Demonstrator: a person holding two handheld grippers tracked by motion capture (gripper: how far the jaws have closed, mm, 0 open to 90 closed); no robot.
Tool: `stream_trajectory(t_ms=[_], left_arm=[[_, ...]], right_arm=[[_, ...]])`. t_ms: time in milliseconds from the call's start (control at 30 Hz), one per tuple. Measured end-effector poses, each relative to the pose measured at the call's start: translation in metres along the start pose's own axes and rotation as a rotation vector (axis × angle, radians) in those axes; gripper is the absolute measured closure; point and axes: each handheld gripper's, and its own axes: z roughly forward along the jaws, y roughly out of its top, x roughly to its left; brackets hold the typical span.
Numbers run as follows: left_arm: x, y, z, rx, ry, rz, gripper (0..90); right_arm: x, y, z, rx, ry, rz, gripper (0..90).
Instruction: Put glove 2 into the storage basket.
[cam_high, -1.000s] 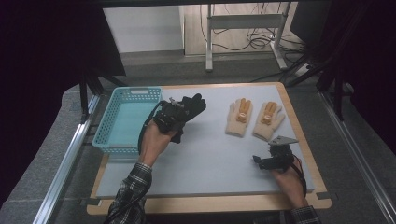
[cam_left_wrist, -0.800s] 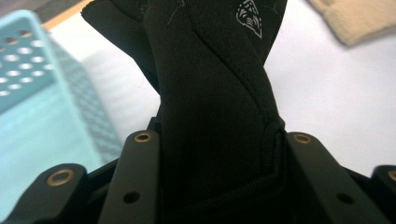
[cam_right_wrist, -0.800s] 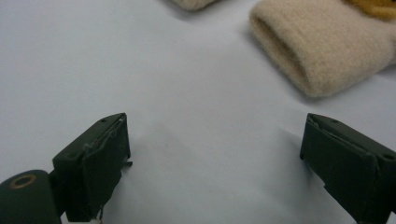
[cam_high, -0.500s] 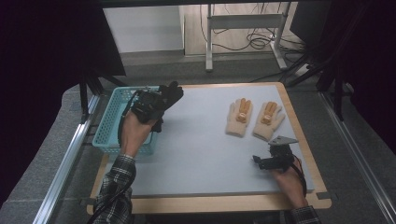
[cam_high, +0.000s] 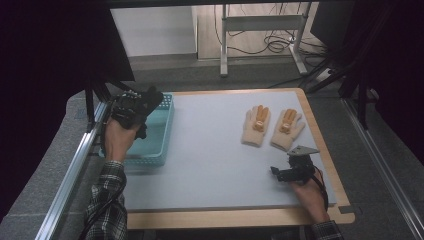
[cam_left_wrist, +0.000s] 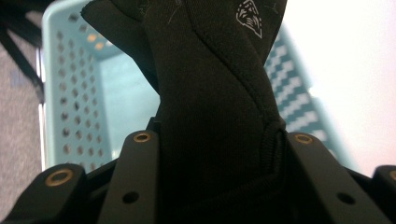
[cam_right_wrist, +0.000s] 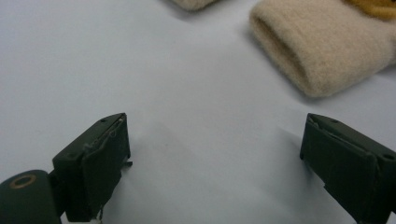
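**Black glove over the basket, right gripper waiting wide**

While our left hand (cam_high: 116, 140) holds its tool up at the table's left edge, we see the left gripper (cam_high: 134, 107) clamped on a black glove (cam_high: 150, 98), and it hangs right above the teal perforated basket (cam_high: 159, 150). From the left gripper view we get it close: the black glove (cam_left_wrist: 212, 107) is pinched between the two jaws, its fabric bulging up out of them, a small white logo near the top, the basket's (cam_left_wrist: 74, 116) holed wall and floor beyond it.

Over on our right, the right gripper (cam_high: 285, 172) sits low on the pale grey mat (cam_high: 210, 150), near the front edge, with our right hand (cam_high: 310, 192) behind it. Its jaws stand wide apart with nothing between them; in the right gripper view we see only bare mat (cam_right_wrist: 187, 70) in the gap.

Just beyond it lie two beige knit gloves with orange patches, side by side, cuffs toward us: the left beige glove (cam_high: 256, 125) and the right beige glove (cam_high: 288, 129). The open cuff of the right beige glove (cam_right_wrist: 322, 51) is near the right-hand jaw, not touching it.
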Motion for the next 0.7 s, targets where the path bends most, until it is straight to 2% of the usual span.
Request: stream_trajectory(t_ms=[333,533,700], left_arm=[[0.034,-0.009,0.044,0.12,0.01,-0.084,61.9],[0.044,-0.011,0.066,0.184,0.036,-0.114,61.0],[0.047,-0.011,0.08,0.226,0.051,-0.11,60.1]], right_arm=[[0.0,0.0,0.0,-0.002,0.0,0.0,8.1],[0.0,0.0,0.0,-0.002,0.001,0.001,8.1],[0.0,0.0,0.0,-0.001,0.0,0.0,8.1]])
